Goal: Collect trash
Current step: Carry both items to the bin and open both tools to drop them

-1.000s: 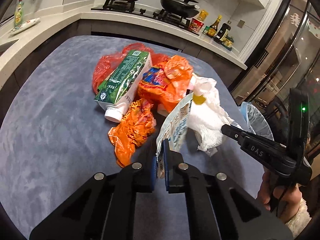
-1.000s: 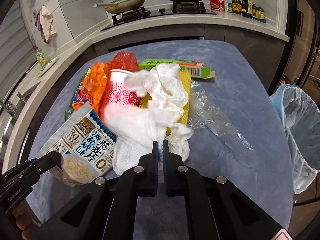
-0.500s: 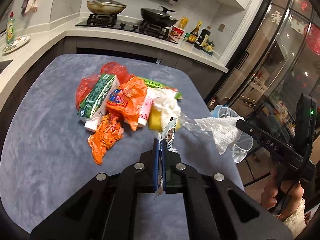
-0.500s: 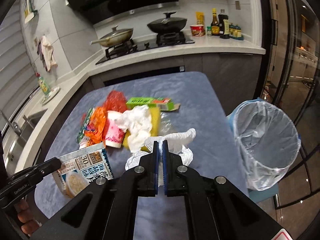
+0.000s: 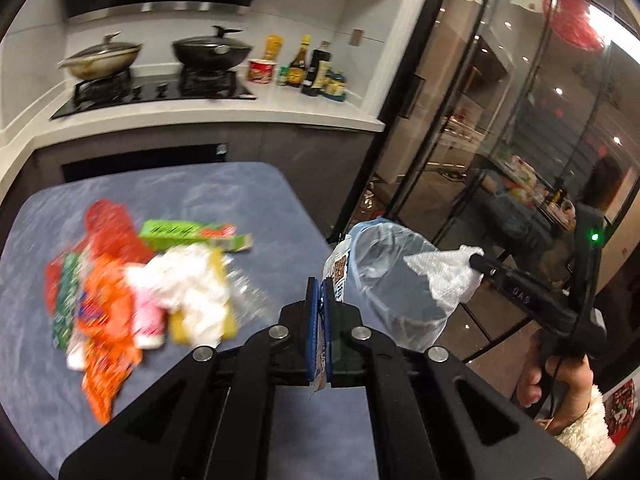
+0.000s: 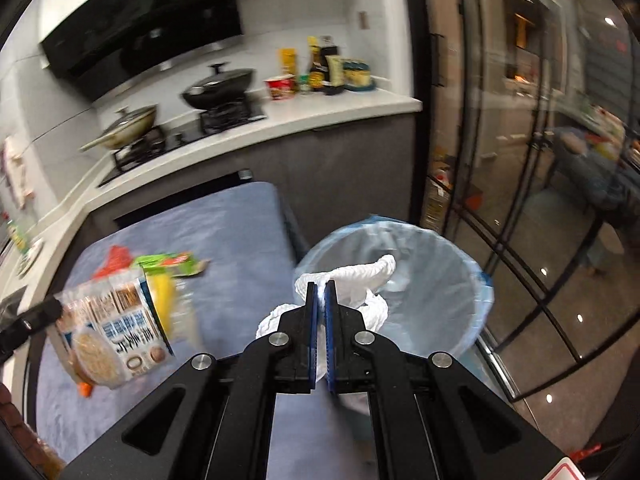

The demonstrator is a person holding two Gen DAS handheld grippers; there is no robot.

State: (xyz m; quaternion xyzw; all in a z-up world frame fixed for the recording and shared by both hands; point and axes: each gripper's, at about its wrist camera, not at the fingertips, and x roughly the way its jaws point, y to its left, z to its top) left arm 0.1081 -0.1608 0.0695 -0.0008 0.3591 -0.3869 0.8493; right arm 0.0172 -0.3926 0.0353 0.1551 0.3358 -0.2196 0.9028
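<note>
My left gripper is shut on a printed oatmeal packet, seen edge-on here and hanging face-on in the right wrist view over the table's right part. My right gripper is shut on a crumpled white paper towel, held over the mouth of the bin with its clear liner. In the left wrist view the right gripper and the towel hang above the bin. The rest of the trash pile lies on the blue-grey table.
The pile holds orange and red bags, a green box, a pink cup and white paper. Behind the table runs a counter with a stove, two pans and bottles. Glass doors stand right of the bin. A hand holds the right gripper.
Both grippers rose from the pile and swung right toward the bin, the left carrying the packet and the right carrying the paper towel. The pile stayed on the table.
</note>
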